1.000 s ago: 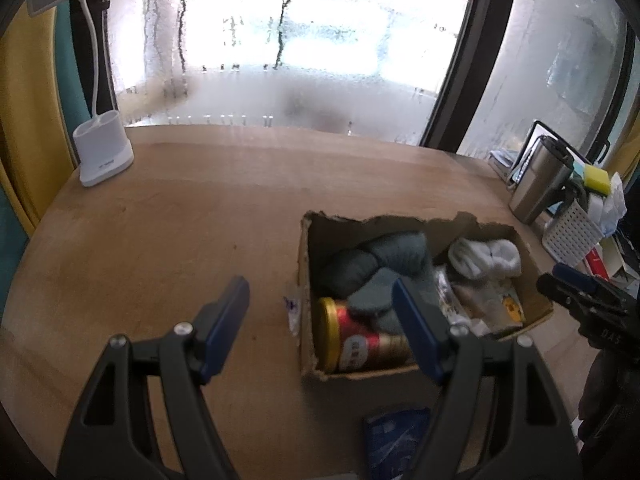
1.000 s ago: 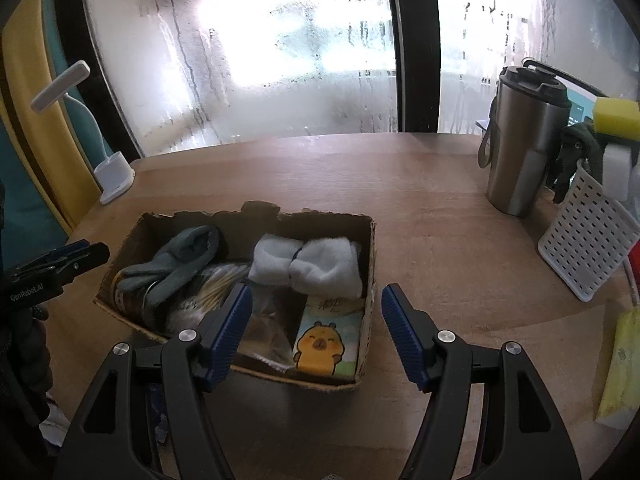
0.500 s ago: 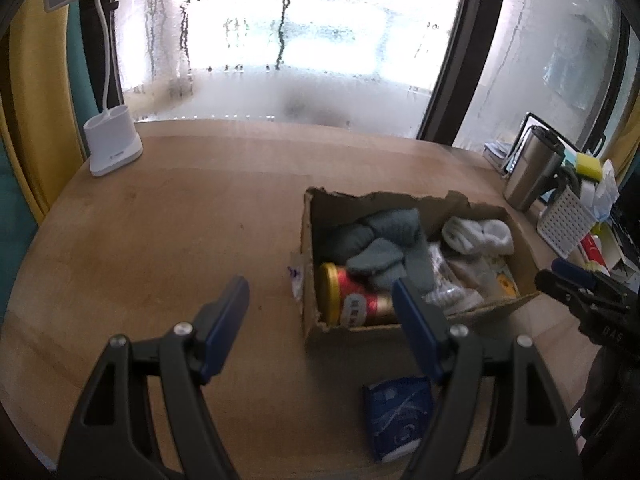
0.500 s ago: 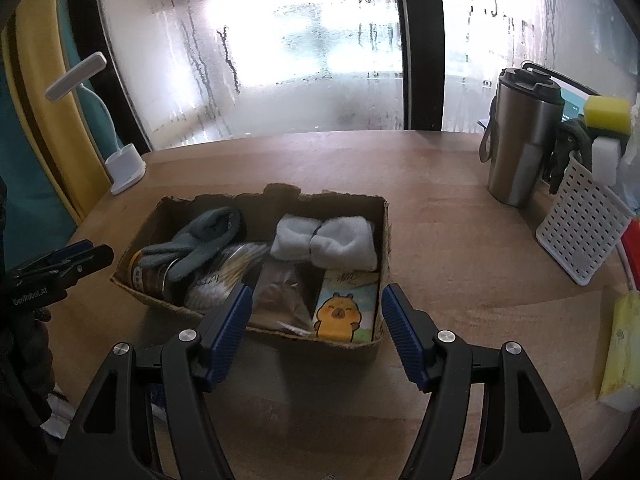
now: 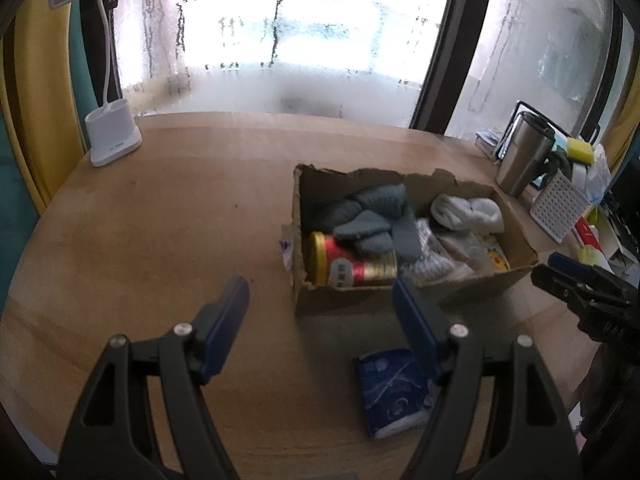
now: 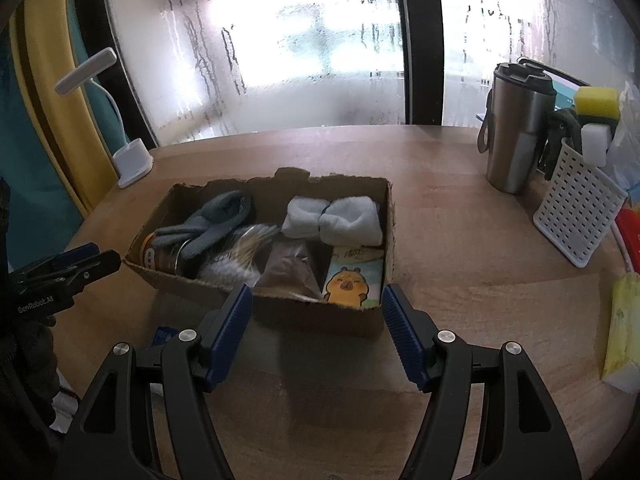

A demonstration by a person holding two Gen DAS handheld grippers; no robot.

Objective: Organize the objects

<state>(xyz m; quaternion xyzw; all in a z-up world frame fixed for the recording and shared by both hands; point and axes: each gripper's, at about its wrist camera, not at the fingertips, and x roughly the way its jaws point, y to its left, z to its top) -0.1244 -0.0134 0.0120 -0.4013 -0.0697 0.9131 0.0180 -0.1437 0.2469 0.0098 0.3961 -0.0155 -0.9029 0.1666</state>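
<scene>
A torn cardboard box (image 5: 304,292) (image 6: 352,320) sits on the wooden table, holding grey socks (image 5: 372,216) (image 6: 216,220), white socks (image 5: 468,212) (image 6: 332,220), a red and gold can (image 5: 348,268) (image 6: 160,256), a brown bag (image 6: 288,268) and a yellow cartoon packet (image 6: 352,284). A blue packet (image 5: 396,388) lies on the table in front of the box. My left gripper (image 5: 320,312) is open over bare table, short of the box's left corner. My right gripper (image 6: 316,316) is open just before the box's near wall. Nothing is between either pair of fingers.
A white lamp base (image 5: 112,136) (image 6: 134,162) stands at the back left. A steel tumbler (image 5: 524,152) (image 6: 520,128) and a white perforated caddy (image 6: 580,220) with sponges stand at the right. A yellow pack (image 6: 624,328) lies near the right edge. Windows back the table.
Both grippers have drawn back from the box, which now looks smaller and farther. The blue packet has come into fuller view. Jaw openings are the same.
</scene>
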